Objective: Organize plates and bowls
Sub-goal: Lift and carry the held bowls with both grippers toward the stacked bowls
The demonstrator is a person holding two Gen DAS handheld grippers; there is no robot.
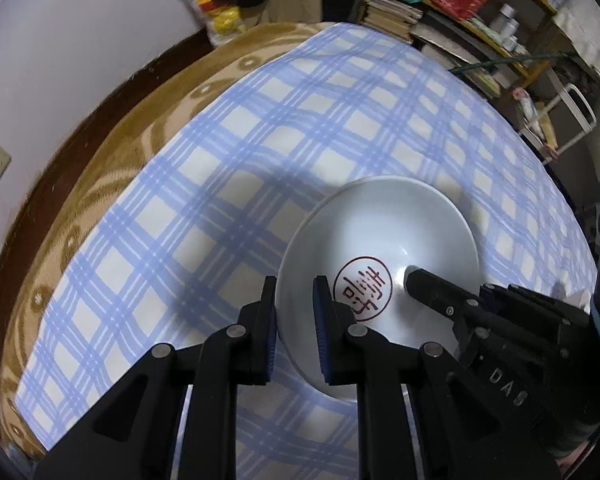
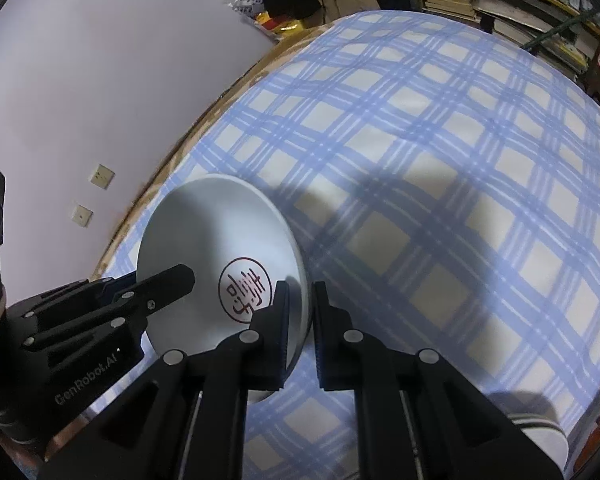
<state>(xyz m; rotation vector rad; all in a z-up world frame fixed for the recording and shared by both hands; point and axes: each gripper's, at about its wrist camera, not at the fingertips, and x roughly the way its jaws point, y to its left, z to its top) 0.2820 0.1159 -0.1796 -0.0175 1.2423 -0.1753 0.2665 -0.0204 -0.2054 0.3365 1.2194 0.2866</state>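
Note:
A white bowl point(image 1: 384, 236) with a round red emblem inside sits over the blue-checked tablecloth point(image 1: 260, 160), held by two opposite sides of its rim. My left gripper point(image 1: 296, 320) is shut on the rim's left side, one pad inside the bowl and one outside. My right gripper point(image 1: 444, 284) reaches in from the right, with one finger inside the bowl. In the right wrist view, the right gripper point(image 2: 300, 312) is shut on the right rim of the bowl point(image 2: 212, 224). There the left gripper point(image 2: 148, 280) grips the far rim. I cannot tell whether the bowl's base touches the cloth.
A striped dish point(image 2: 540, 428) lies at the near right edge of the cloth point(image 2: 420, 160). Shelves with books point(image 1: 392, 12) and bags stand beyond the table's far right. A pale wall point(image 2: 100, 80) runs along the left, with a brown blanket point(image 1: 112, 152) showing under the cloth.

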